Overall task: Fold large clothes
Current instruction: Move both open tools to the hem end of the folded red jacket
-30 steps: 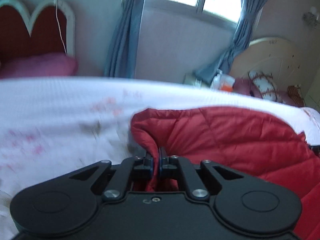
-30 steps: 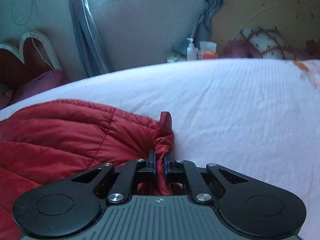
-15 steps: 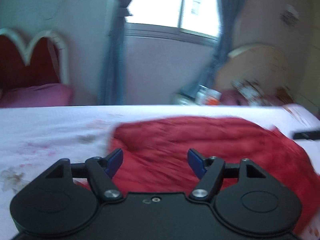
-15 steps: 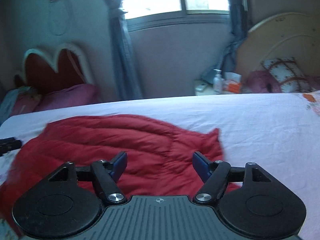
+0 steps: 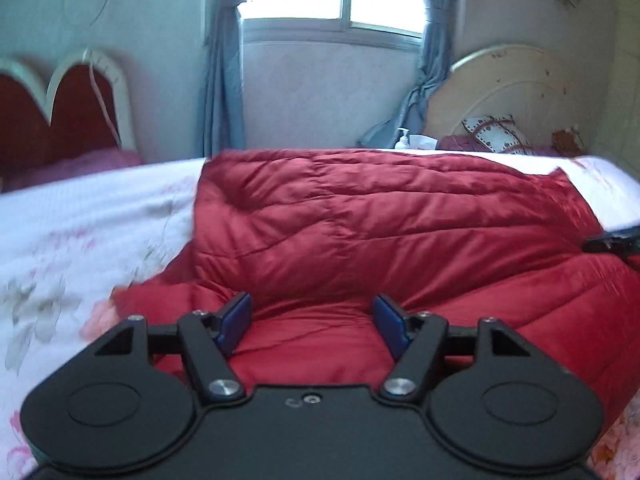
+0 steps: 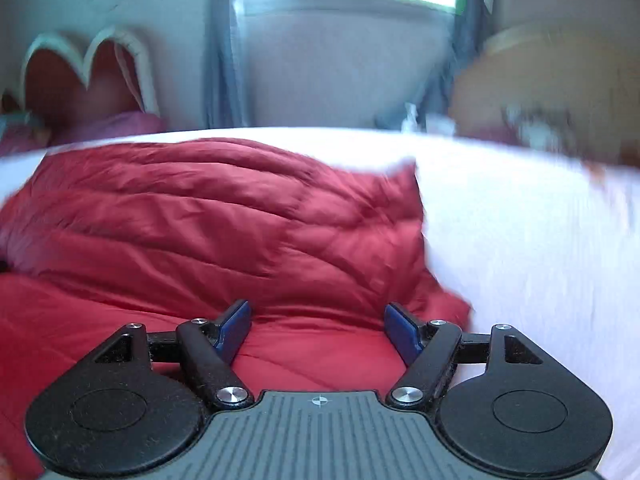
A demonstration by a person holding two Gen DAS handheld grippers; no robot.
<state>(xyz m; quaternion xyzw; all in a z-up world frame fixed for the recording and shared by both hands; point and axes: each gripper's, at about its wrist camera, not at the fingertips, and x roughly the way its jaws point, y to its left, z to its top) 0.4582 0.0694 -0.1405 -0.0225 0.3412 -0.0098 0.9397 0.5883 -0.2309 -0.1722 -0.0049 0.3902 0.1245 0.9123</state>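
A red quilted jacket point(image 5: 360, 220) lies spread and folded over on the white flowered bedsheet point(image 5: 80, 232). My left gripper point(image 5: 312, 304) hovers open just above its near left part, blue pads wide apart, nothing between them. In the right wrist view the same jacket point(image 6: 200, 220) fills the left half, its right edge ending on bare sheet point(image 6: 540, 240). My right gripper point(image 6: 318, 310) is open over the jacket's near right part and holds nothing.
A heart-shaped red headboard point(image 5: 60, 112) stands at the far left and a round cream headboard point(image 5: 512, 92) with a patterned pillow point(image 5: 496, 132) at the far right. A pump bottle point(image 5: 402, 138) sits under the curtained window. A black gripper part point(image 5: 612, 240) pokes in at the right edge.
Both grippers were shut on pinched corners of the jacket; they let go, opened wide and drew back toward me. The folded-over layer now lies flat on the jacket.
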